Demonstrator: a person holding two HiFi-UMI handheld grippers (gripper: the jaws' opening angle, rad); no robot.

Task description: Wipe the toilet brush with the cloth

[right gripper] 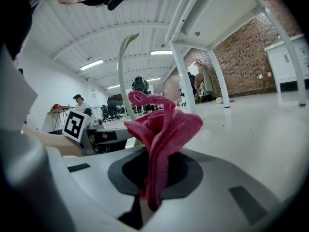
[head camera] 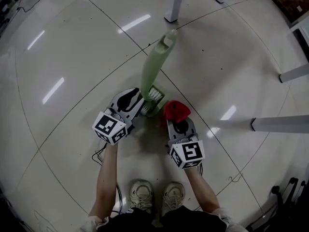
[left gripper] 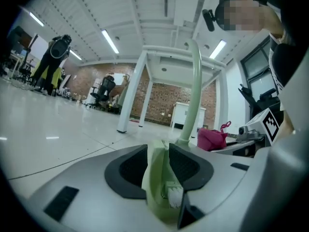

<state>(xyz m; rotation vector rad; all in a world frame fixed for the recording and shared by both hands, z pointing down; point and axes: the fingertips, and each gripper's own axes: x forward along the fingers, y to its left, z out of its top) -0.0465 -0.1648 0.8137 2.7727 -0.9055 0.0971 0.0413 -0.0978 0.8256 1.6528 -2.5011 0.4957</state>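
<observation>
Left gripper clamps toilet brush; right gripper, cloth.

The toilet brush is pale green, with white bristles. The cloth is deep pinkish red. The left gripper and right gripper are light grey with black jaw pads, and their cubes carry black square markers on white. The floor is glossy off-white, crossed by thin dark lines.

Open floor left, toilet brush ahead, table leg beyond, white bars right (feet, perhaps)
</observation>
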